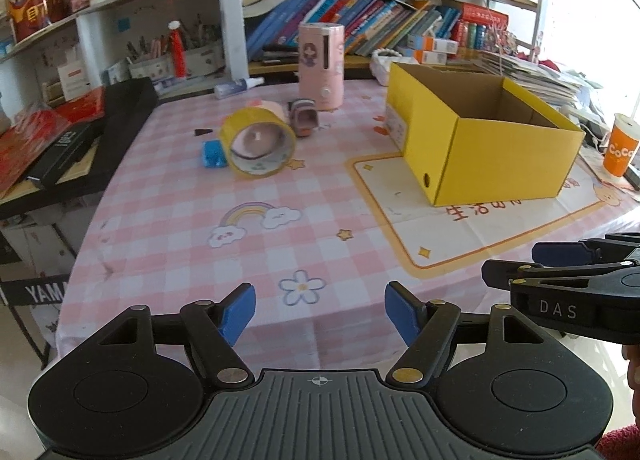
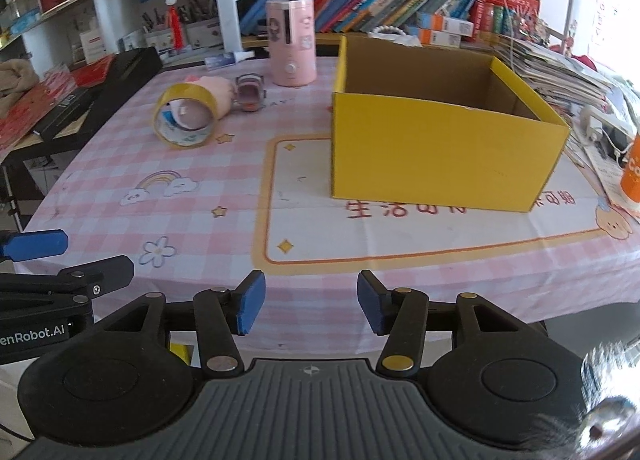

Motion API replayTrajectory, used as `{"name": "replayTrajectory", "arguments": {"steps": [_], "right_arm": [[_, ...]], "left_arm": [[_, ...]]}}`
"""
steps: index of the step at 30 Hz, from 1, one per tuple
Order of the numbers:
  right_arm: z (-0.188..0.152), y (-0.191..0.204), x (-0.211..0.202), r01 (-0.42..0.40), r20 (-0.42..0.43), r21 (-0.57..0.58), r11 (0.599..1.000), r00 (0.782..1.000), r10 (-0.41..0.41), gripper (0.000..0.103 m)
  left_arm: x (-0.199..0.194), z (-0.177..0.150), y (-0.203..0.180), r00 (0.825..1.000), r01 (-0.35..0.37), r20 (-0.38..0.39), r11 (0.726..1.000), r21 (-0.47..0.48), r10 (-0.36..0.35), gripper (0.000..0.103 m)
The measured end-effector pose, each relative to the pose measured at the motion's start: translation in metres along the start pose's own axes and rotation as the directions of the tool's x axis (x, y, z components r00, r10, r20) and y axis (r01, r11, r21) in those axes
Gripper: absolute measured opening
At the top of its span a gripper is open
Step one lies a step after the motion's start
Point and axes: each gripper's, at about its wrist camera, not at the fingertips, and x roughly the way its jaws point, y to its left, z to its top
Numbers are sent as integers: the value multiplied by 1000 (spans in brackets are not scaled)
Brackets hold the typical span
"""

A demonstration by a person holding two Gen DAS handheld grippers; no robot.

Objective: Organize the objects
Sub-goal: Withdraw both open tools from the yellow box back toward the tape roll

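Left tool [image 1: 320, 314]: blue pads spread wide, holding nothing, hovering above the near edge of the counter [image 1: 200, 252].
Right tool [image 2: 311, 308]: pads likewise spread apart and holding nothing, just beside the left one at the near edge.
Yellow box [image 2: 432, 156]: open-topped, standing on the right half of the checked cloth; nothing shows inside from either view.
Tape roll [image 1: 258, 142]: yellow, on its edge at the far left of the cloth, well apart from both tools.
Blue block [image 1: 214, 154]: touching the tape roll's left side.
Pink canister [image 1: 322, 66]: upright behind the roll, near the bookshelf.
Small grey-pink item [image 1: 304, 118]: between roll and canister; too blurred to name.
Orange cup [image 1: 620, 148]: at the counter's right edge, beyond the box.
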Motion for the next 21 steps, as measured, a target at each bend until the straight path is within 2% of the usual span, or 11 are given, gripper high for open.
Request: {"name": "replayTrajectory", "arguments": {"steps": [21], "right_arm": [[13, 46, 10, -48, 3, -94, 994, 999, 49, 57]], "left_arm": [[-2, -2, 37, 999, -40, 12, 997, -61, 41, 74]]}}
